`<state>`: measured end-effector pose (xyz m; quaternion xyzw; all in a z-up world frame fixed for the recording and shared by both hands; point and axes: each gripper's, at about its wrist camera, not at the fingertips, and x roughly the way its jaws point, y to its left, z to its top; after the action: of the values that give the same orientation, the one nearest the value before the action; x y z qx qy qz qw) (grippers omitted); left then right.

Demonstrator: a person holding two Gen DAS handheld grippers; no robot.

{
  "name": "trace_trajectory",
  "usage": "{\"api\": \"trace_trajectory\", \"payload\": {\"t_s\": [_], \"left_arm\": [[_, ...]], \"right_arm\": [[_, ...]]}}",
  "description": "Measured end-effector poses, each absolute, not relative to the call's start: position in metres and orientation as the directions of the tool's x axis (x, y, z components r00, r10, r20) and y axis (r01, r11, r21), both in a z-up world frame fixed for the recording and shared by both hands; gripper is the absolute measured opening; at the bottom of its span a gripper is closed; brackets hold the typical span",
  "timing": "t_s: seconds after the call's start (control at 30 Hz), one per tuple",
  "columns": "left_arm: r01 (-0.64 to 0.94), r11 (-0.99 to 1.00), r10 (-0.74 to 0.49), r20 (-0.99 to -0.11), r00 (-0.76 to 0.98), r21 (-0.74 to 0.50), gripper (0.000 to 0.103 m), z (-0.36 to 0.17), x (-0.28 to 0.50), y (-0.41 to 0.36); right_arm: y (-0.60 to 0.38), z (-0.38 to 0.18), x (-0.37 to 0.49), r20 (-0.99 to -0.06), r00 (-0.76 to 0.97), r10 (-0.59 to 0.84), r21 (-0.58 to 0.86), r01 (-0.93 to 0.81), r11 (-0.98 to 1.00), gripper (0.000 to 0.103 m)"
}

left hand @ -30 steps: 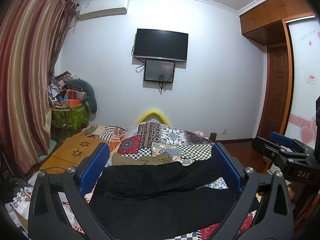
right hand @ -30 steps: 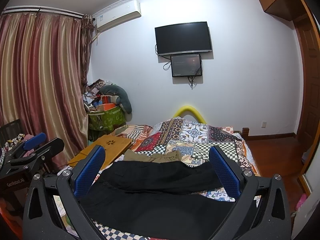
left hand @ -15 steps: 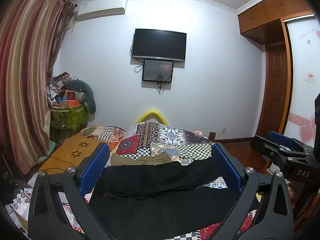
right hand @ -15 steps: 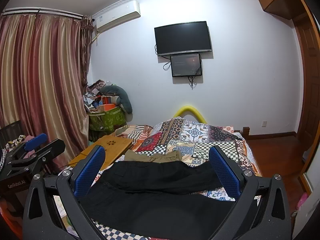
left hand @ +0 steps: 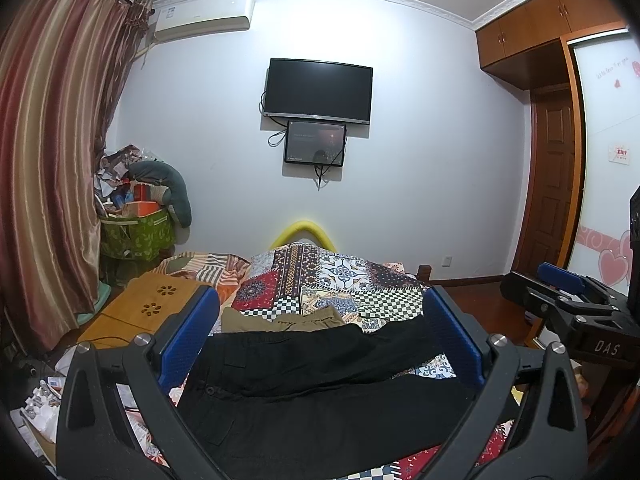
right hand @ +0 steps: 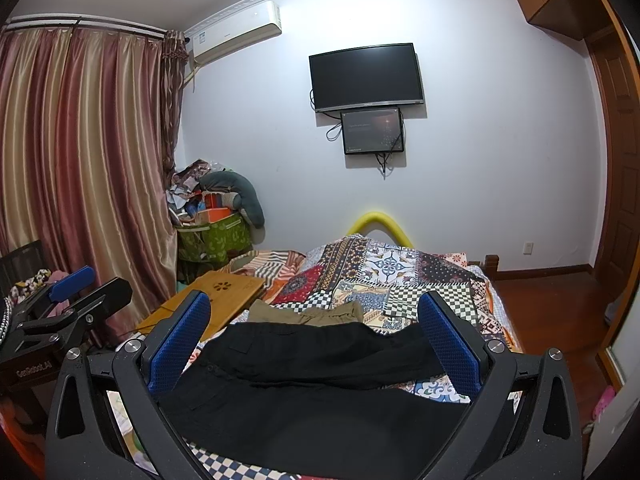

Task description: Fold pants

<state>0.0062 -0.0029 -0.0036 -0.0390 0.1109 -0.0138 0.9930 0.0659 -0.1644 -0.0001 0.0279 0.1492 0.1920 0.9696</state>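
Left wrist view: black pants lie flat on bed, legs apart, ready for folding; left gripper & right gripper both wide, holding nothing.

Bed far half: bare patchwork quilt, room to pass.
Bed left edge: wooden lap desk blocks.
Behind black pants: khaki garment, touching.
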Motion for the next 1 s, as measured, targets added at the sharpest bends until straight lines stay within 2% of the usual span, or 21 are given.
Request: {"api": "trace_trajectory", "payload": {"t_s": [0.67,0.8,1.0], "left_arm": [[0.010,0.997,-0.028,-0.231,0.973,-0.079,0.103,-0.010,0.016,0.001],[0.008,0.997,-0.029,-0.263,0.964,-0.082,0.103,-0.019,0.037,0.009],[-0.024,0.998,0.001,-0.341,0.940,-0.063,0.103,-0.038,0.079,0.020]], "right_arm": [[-0.161,-0.005,0.075,-0.294,0.875,0.384,0.102,-0.371,0.923,0.103],[-0.163,-0.016,0.090,-0.306,0.887,0.345,0.081,-0.337,0.938,0.103],[-0.167,-0.044,0.125,-0.391,0.869,0.303,0.069,-0.300,0.951,0.103]]}}
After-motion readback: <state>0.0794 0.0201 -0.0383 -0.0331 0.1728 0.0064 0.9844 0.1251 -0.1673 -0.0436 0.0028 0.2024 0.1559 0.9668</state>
